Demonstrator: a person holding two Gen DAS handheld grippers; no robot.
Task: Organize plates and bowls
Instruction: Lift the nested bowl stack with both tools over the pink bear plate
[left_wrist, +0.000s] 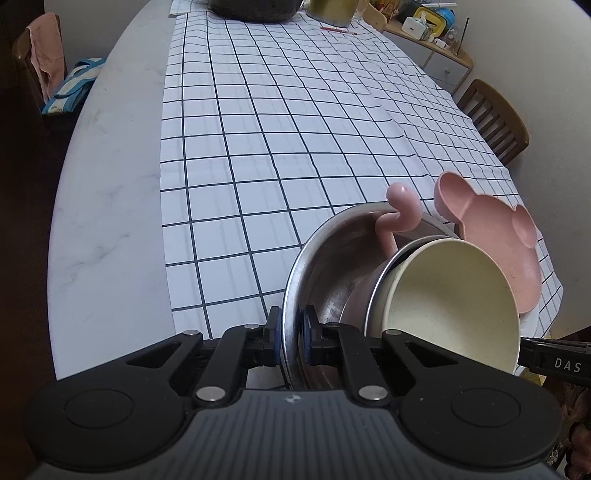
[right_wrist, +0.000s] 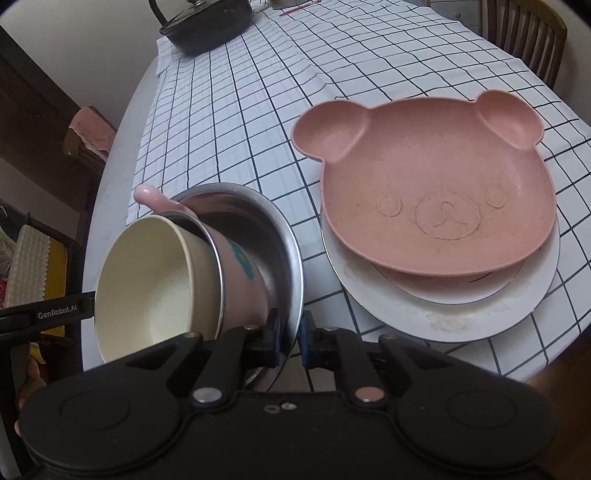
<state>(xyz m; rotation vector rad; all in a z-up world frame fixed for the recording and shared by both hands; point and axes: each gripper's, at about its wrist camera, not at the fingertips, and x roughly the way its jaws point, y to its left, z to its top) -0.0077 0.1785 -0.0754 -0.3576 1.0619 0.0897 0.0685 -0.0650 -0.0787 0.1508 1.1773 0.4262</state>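
- Left claw (left_wrist: 291, 341): pinched tight on the near rim of the steel bowl (left_wrist: 325, 266), one pad inside, one outside; the bowl stands tipped on edge, mouth toward 3 o'clock.
- Right claw (right_wrist: 290, 341): clamped on the same steel bowl (right_wrist: 280, 236), on the opposite rim, so both hands carry it.
- Nested inside: a pink cup (right_wrist: 240, 273) holding a cream bowl (right_wrist: 147, 280).
- At 1 o'clock from the right claw, on the bench (right_wrist: 118, 206): the bear plate (right_wrist: 424, 184) atop a white plate (right_wrist: 461, 314), likely the stack's destination, nearer the right hand.
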